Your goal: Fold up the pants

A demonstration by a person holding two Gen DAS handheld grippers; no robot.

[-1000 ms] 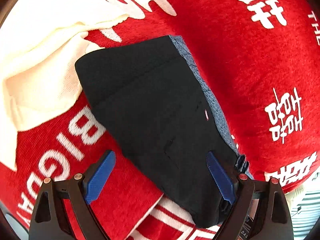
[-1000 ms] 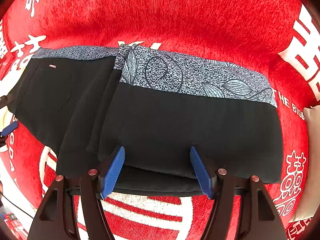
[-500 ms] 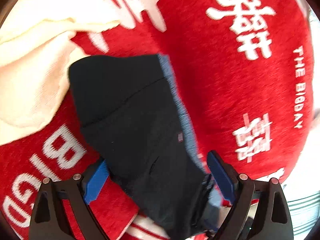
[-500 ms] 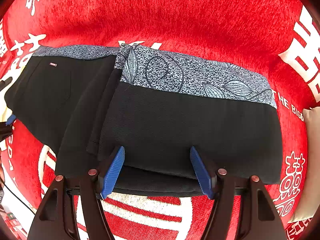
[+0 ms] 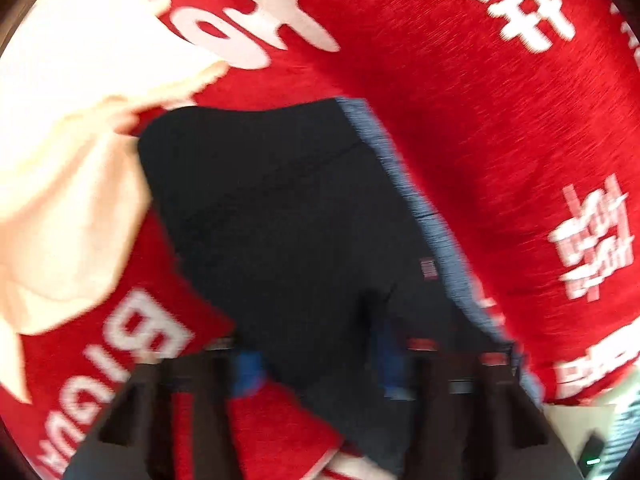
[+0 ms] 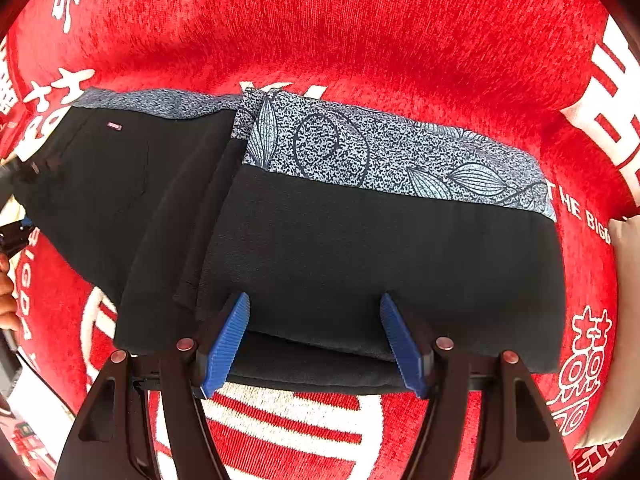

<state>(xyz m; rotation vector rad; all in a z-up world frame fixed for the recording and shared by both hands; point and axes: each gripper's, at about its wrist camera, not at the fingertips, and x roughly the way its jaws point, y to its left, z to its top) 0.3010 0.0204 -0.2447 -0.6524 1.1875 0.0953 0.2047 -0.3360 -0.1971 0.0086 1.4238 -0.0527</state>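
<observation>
The black pants (image 6: 360, 248) with a blue-grey patterned waistband (image 6: 400, 156) lie partly folded on the red cloth. My right gripper (image 6: 316, 340) is open, its blue pads on either side of the thick folded near edge. In the left wrist view, blurred by motion, the unfolded part of the pants (image 5: 288, 216) runs down between the blue pads of my left gripper (image 5: 316, 368). The pads stand closer together than before, with black fabric between them; the blur hides whether they pinch it.
A cream cloth (image 5: 68, 168) lies at the left, touching the pants' far corner. The red cloth with white lettering (image 6: 360, 28) covers the surface. The table edge and a striped surface (image 5: 616, 432) show at the lower right. A hand (image 6: 6, 292) shows at the left edge.
My left gripper has moved onto the pants' near edge and its pads have drawn closer together; its view is now blurred. The right gripper has not moved.
</observation>
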